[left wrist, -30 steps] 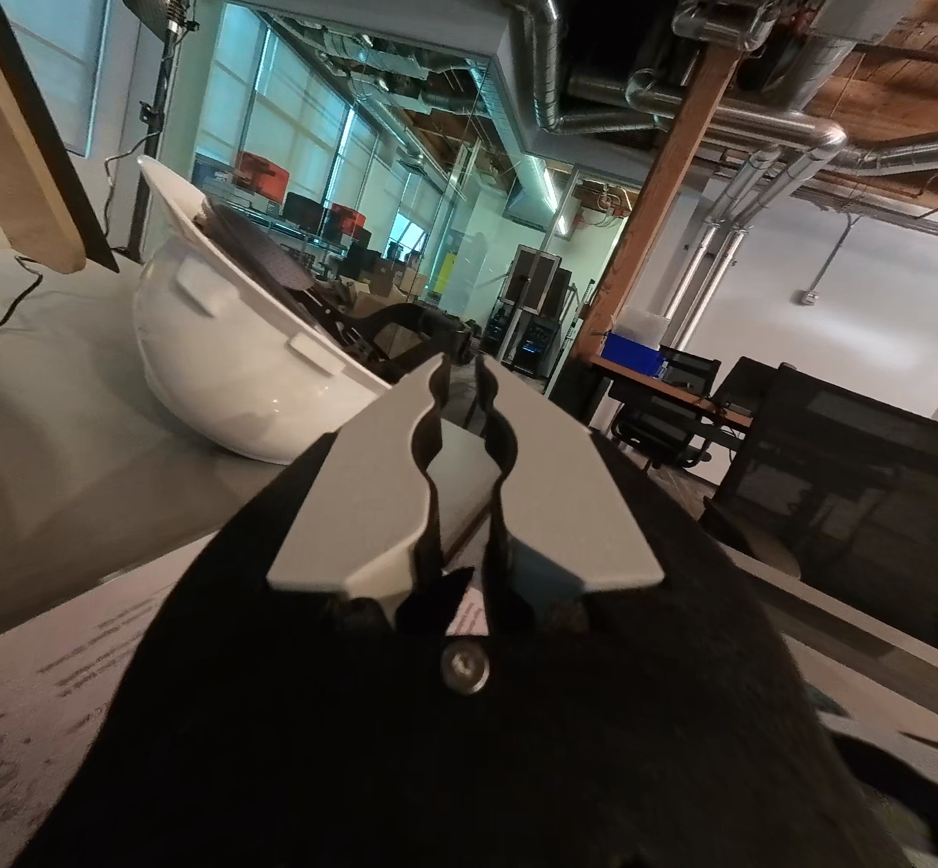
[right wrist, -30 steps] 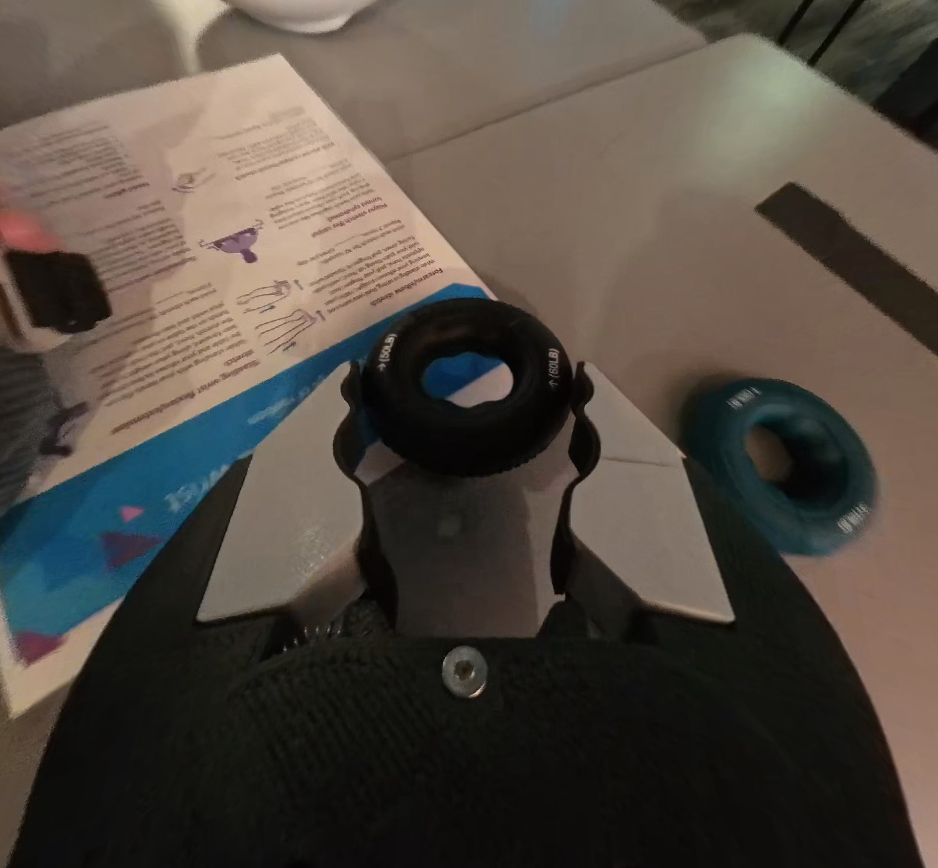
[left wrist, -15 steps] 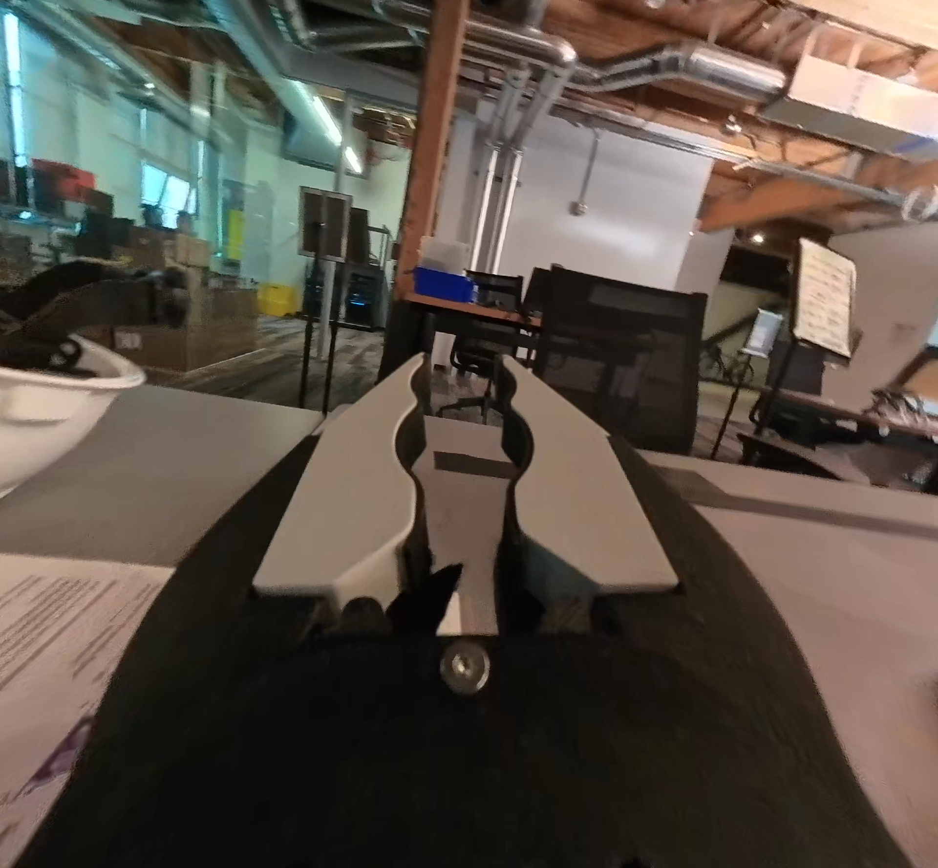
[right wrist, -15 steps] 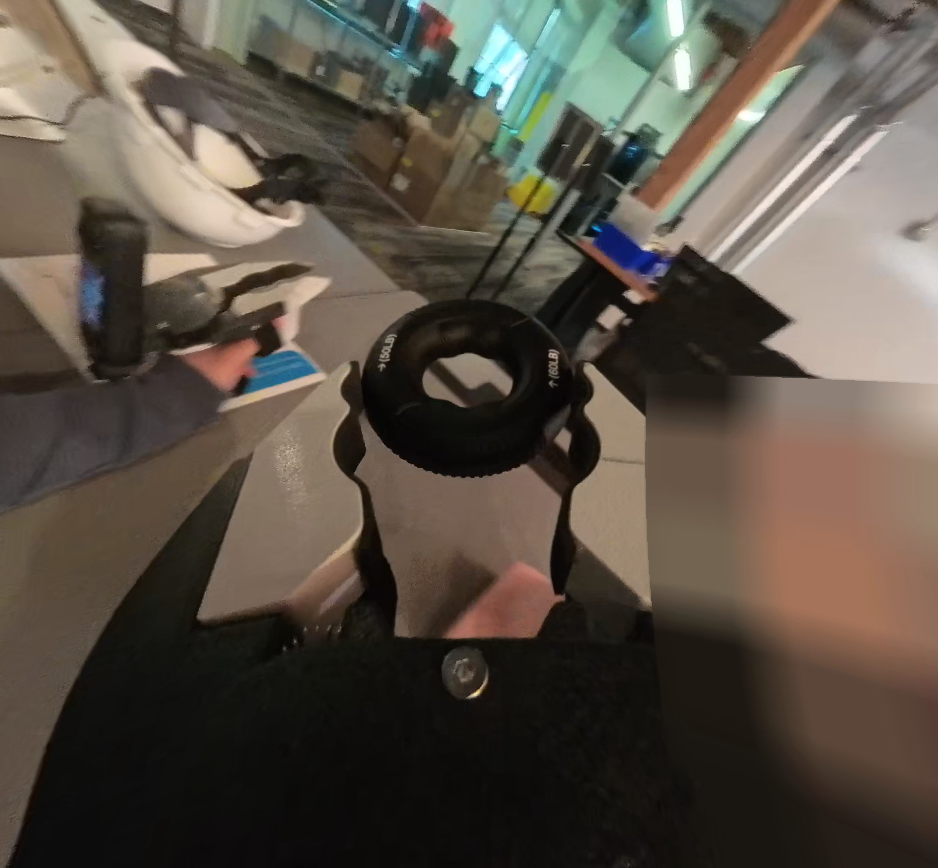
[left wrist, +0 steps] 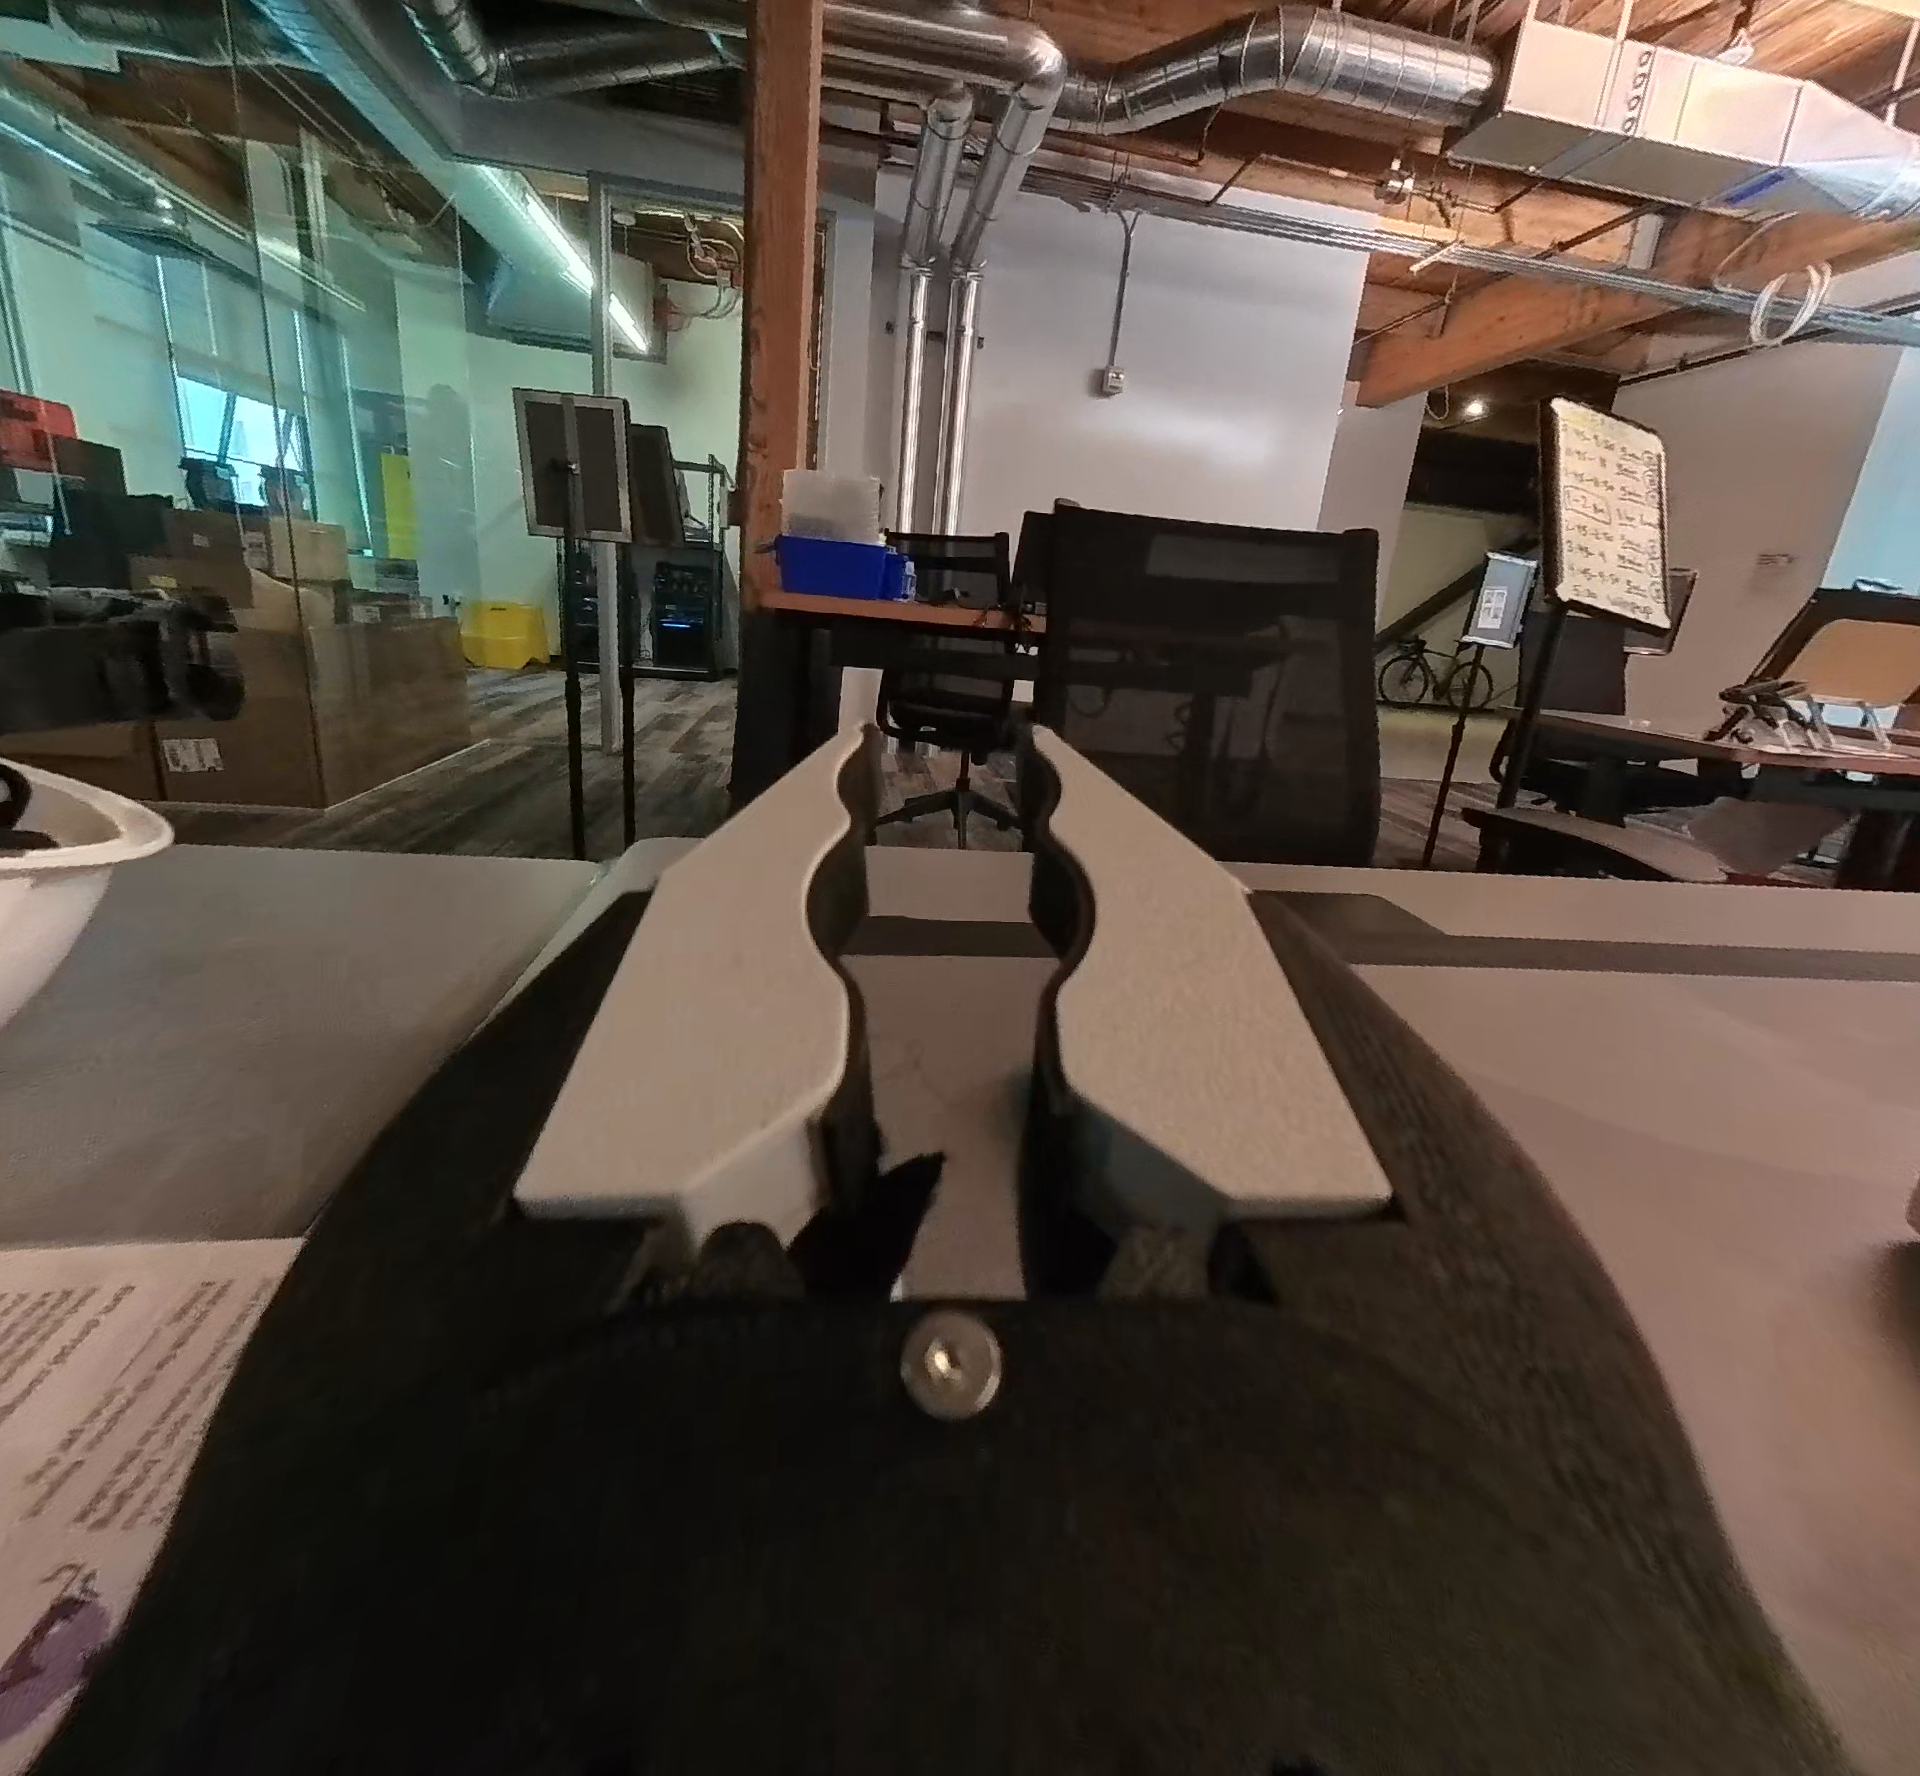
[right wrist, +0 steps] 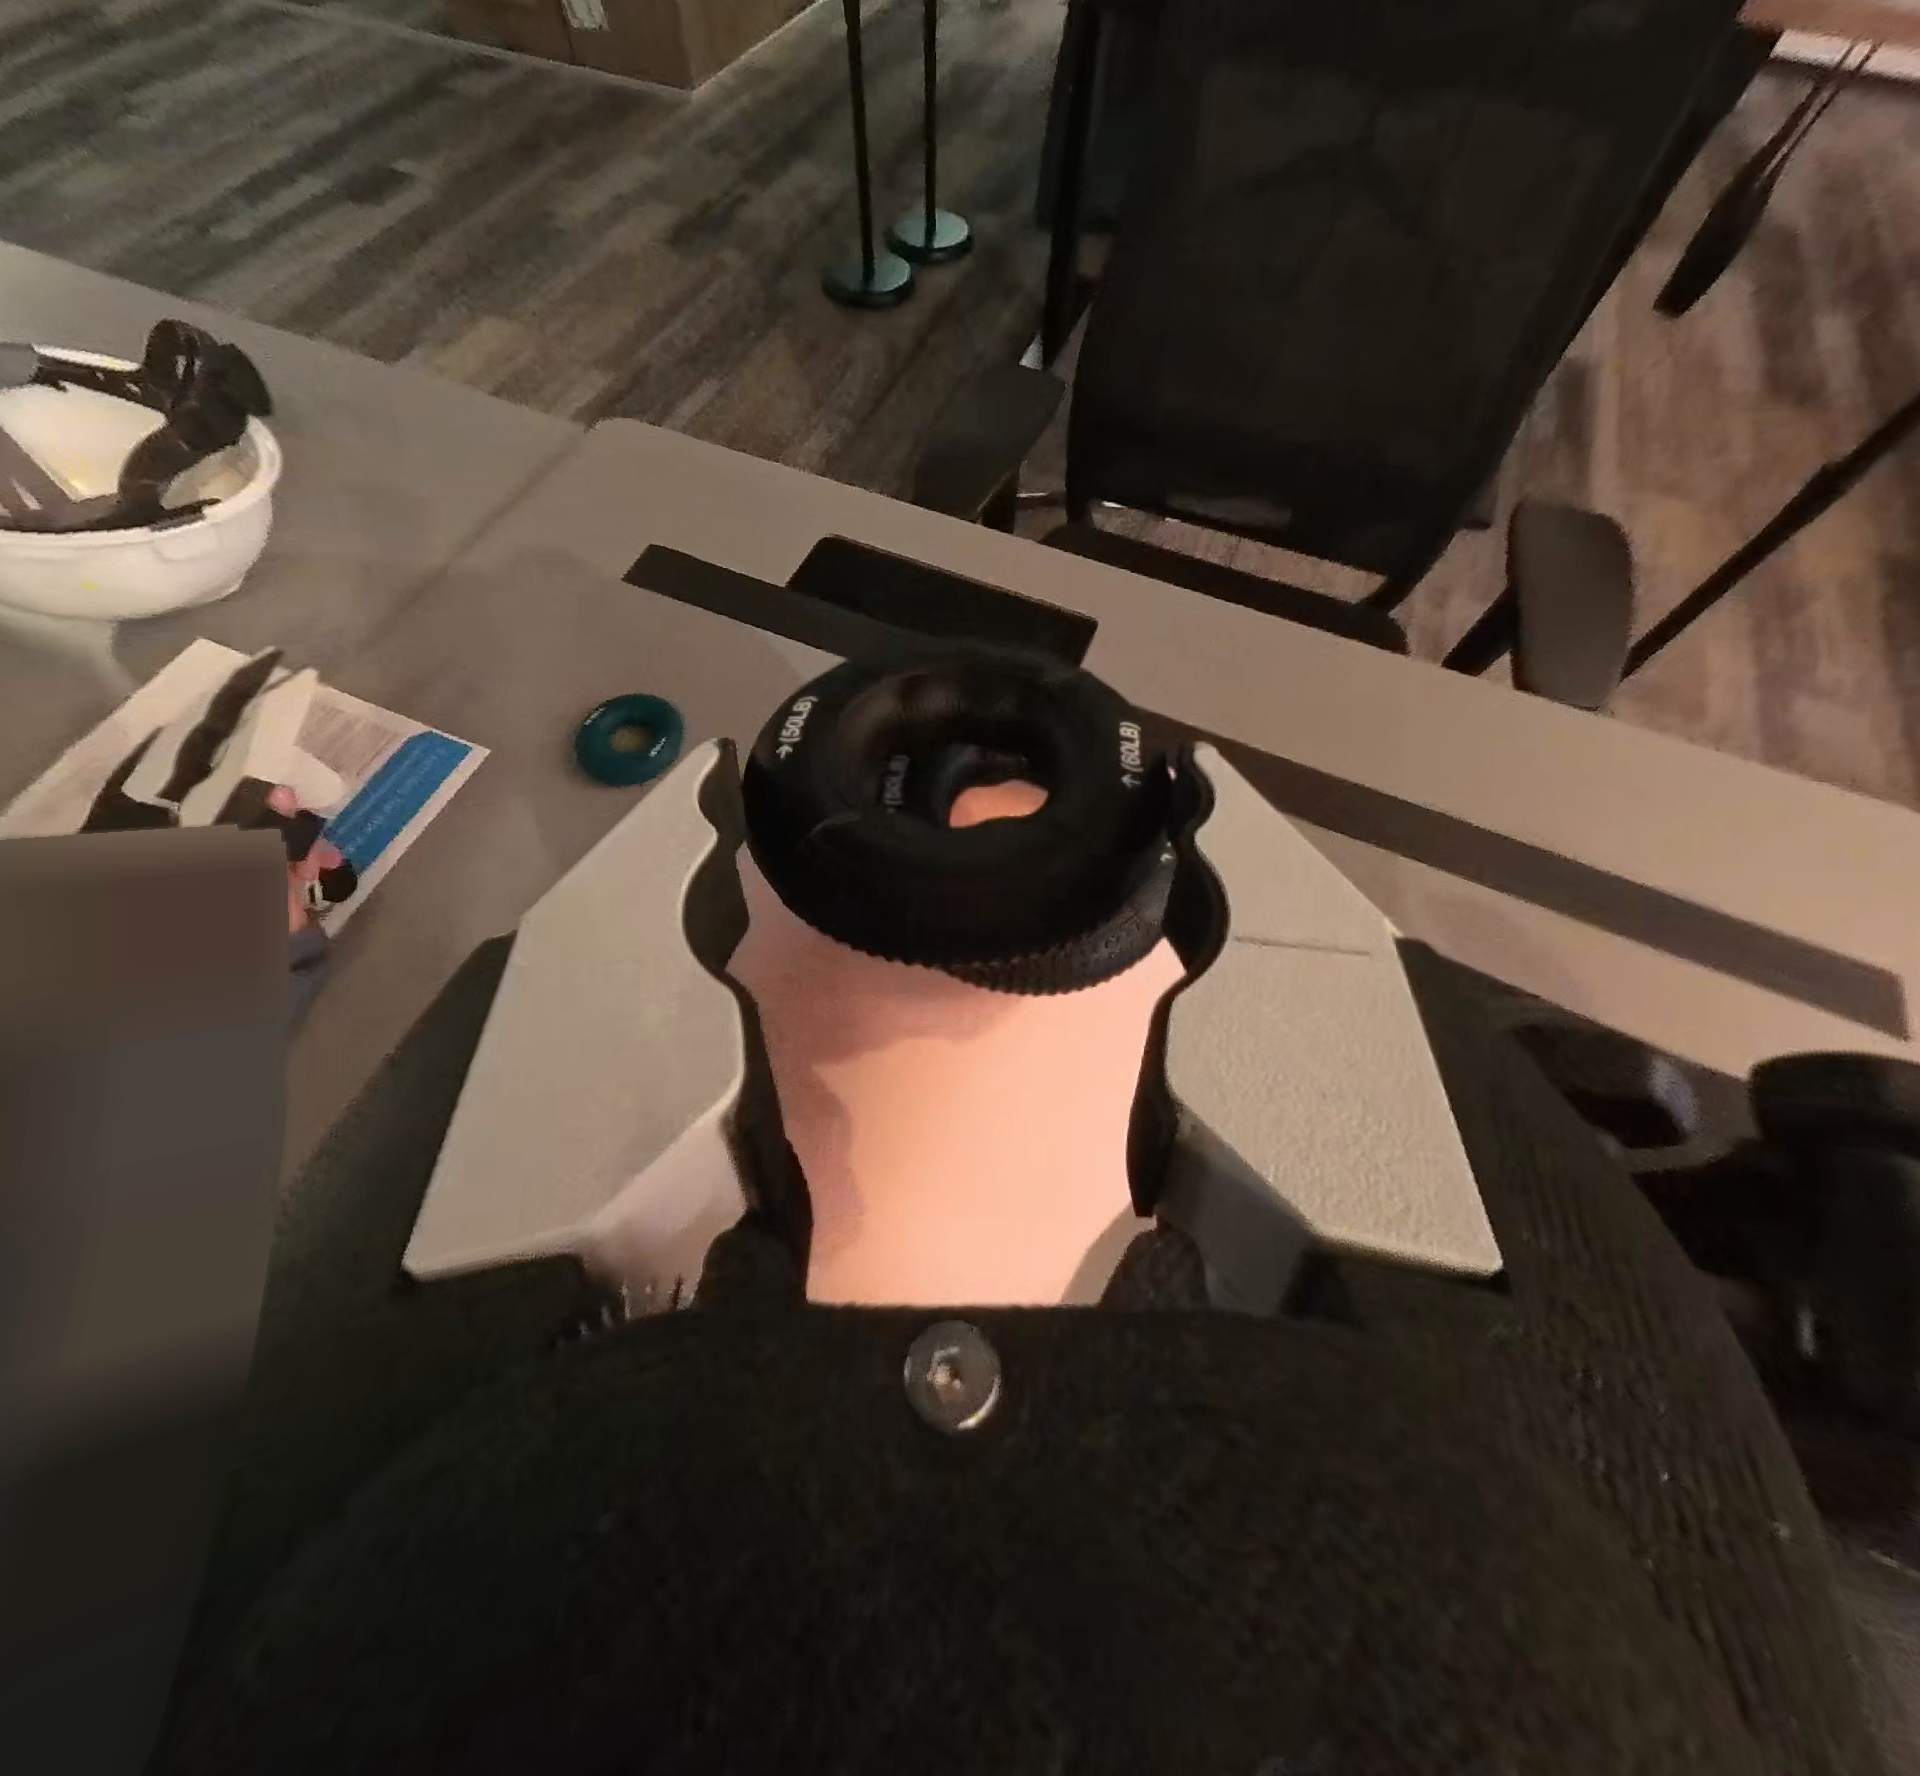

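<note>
My right gripper [right wrist: 961, 791] is shut on a black rubber ring [right wrist: 831, 853] and holds it well above the grey table [right wrist: 468, 531]. A pale pink rounded thing [right wrist: 966, 1103] lies right under the ring, between the fingers; I cannot tell what it is. A second dark ring edge [right wrist: 1091, 952] shows below the first. A teal ring [right wrist: 629, 739] lies on the table to the left. My left gripper [left wrist: 948, 760] is open and empty, low over the table. It also shows in the right wrist view [right wrist: 223, 729], over a printed leaflet [right wrist: 405, 781].
A white hard hat [right wrist: 135, 542] lies upturned at the far left, also in the left wrist view [left wrist: 52, 874]. A black tape strip [right wrist: 1507, 853] crosses the table. A black mesh chair [right wrist: 1351, 220] stands beyond the far edge. A black object [right wrist: 1829, 1124] sits at right. The right tips stand about 35 cm off the black object [right wrist: 1829, 1124].
My right gripper swung up and back down with the black ring still in it; the table is now seen from higher. My left gripper turned right, away from the hard hat, and opened wider.
</note>
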A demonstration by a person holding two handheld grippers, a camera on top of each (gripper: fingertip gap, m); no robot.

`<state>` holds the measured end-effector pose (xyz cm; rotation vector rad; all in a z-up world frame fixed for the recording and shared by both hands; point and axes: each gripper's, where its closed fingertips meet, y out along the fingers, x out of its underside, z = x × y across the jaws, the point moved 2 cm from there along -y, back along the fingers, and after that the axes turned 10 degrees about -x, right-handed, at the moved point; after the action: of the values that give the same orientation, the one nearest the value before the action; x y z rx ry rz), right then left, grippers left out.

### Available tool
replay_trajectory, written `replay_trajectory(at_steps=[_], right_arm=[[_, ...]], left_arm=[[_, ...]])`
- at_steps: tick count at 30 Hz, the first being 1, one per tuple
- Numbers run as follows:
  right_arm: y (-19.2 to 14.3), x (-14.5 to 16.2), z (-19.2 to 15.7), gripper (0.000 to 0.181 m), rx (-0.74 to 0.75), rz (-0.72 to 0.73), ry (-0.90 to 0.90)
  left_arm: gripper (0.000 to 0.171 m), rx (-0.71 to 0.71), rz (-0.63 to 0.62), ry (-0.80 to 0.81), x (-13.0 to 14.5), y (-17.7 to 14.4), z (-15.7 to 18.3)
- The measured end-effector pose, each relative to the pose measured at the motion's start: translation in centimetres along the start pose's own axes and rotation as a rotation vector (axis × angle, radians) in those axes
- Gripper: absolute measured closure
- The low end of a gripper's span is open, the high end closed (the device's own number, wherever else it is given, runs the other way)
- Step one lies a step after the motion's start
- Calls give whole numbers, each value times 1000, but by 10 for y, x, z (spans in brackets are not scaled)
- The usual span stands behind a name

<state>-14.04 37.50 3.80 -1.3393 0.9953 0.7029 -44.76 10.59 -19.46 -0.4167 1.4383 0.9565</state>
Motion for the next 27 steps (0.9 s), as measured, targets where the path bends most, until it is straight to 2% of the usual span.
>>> replay_trajectory(at_steps=[6,18,19,21,24,26,27], right_arm=[[6,5,14,100,-9,67,56],[8,12,15,101,3,109,10],[7,11,14,100,4,120,5],[-1,3,12,87,22,179,-13],[-21,-18,-26,82,19,338,-133],[-15,-18,-79,93,-75,392,-255],[-2,-11,-108,96,-141,389,-305]], left_arm=[[146,-6,-1,4,0,1,-3],[146,13,1,35,0,0,4],[146,14,0,35,0,0,5],[145,11,-3,34,1,1,4],[144,0,-1,30,0,1,2],[143,-8,-4,15,1,1,0],[143,-13,-7,7,1,2,-2]])
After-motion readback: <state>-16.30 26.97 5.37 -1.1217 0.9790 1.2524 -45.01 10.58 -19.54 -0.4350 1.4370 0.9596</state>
